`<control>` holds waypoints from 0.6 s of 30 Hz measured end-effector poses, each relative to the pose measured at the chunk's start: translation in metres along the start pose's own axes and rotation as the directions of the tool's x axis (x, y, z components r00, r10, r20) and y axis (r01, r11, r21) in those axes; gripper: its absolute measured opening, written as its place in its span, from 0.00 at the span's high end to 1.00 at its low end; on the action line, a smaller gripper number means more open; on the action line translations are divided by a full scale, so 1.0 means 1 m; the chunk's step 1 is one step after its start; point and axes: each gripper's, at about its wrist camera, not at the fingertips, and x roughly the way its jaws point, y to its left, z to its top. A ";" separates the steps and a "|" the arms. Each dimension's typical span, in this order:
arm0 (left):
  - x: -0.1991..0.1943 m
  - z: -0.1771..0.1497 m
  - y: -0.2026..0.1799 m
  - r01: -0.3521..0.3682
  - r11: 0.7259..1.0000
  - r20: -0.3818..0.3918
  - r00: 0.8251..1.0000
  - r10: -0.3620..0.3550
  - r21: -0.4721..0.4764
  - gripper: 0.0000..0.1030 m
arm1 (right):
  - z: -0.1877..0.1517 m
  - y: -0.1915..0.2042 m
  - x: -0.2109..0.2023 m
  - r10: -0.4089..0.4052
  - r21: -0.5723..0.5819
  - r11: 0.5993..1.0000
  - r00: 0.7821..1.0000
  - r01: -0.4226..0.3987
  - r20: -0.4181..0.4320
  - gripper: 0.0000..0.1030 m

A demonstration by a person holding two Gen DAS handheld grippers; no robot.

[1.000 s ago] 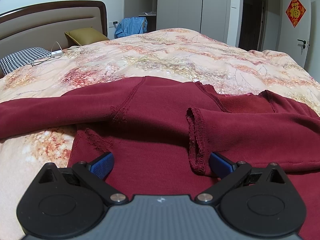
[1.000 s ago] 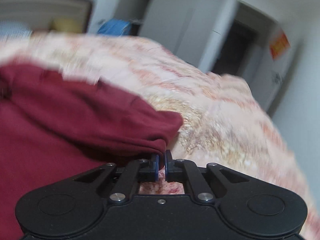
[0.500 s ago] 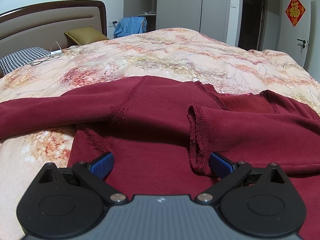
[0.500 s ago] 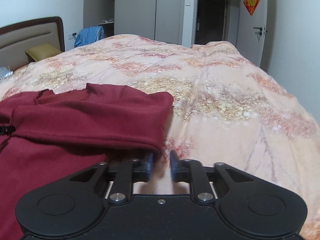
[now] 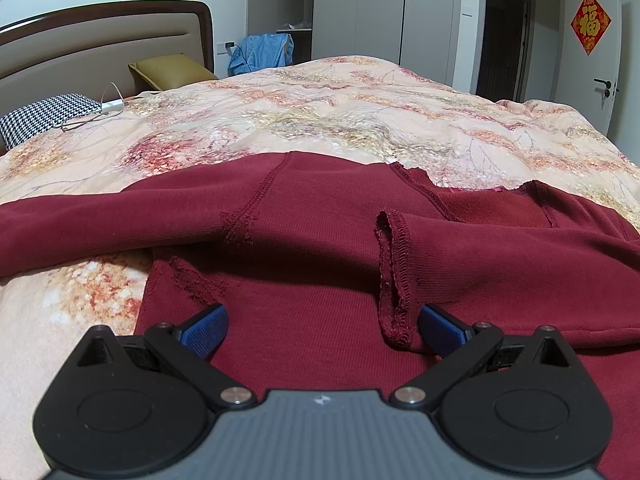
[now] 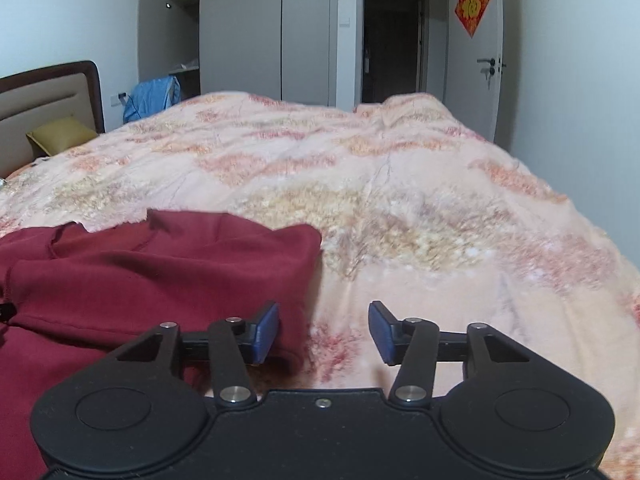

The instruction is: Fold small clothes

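Nearest, the left tool (image 5: 322, 326) hovers low over one dark red top (image 5: 320, 248), its two blue pads (image 5: 206, 328) spread wide with nothing between them. The right-hand pad sits just beside the cuff (image 5: 394, 276) of a sleeve that is folded across the body of the top; whether it touches the cuff cannot be told. The right tool (image 6: 323, 332) is also wide apart and holds nothing: its left pad (image 6: 266, 332) lies at the folded right edge of the top (image 6: 160, 272), and its right pad is over bare quilt.

The top lies flat on the bed's floral quilt (image 5: 360, 120), seams showing on the outside, with one sleeve (image 5: 100, 224) stretched out to the left and the other folded inward. The neckline (image 5: 472, 200) faces the far side.

Farther off, near the headboard (image 5: 104, 44), there are two pillows: one houndstooth pillow (image 5: 44, 118) and one olive pillow (image 5: 172, 70), with a white cable (image 5: 108, 106) between them. Beyond the bed hangs one blue garment (image 5: 262, 52), then grey wardrobe doors (image 5: 360, 8), a dark doorway (image 5: 504, 44), and one white door (image 5: 596, 60) bearing a red paper ornament (image 5: 591, 22).
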 end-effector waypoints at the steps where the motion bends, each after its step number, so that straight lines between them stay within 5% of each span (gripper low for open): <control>1: 0.000 0.000 0.000 0.000 1.000 0.000 1.000 0.000 0.000 0.00 | -0.002 0.001 0.006 -0.010 -0.008 1.000 1.000 0.010 -0.015 0.45; 10: -0.011 0.005 0.001 0.001 1.000 -0.047 0.999 -0.001 0.012 0.00 | -0.010 -0.001 -0.005 -0.053 -0.033 0.998 0.998 0.051 -0.037 0.34; 18: -0.069 0.002 0.021 0.018 1.000 -0.082 0.996 -0.019 -0.005 0.00 | -0.034 0.017 -0.088 0.121 -0.029 0.992 0.993 -0.121 -0.017 0.05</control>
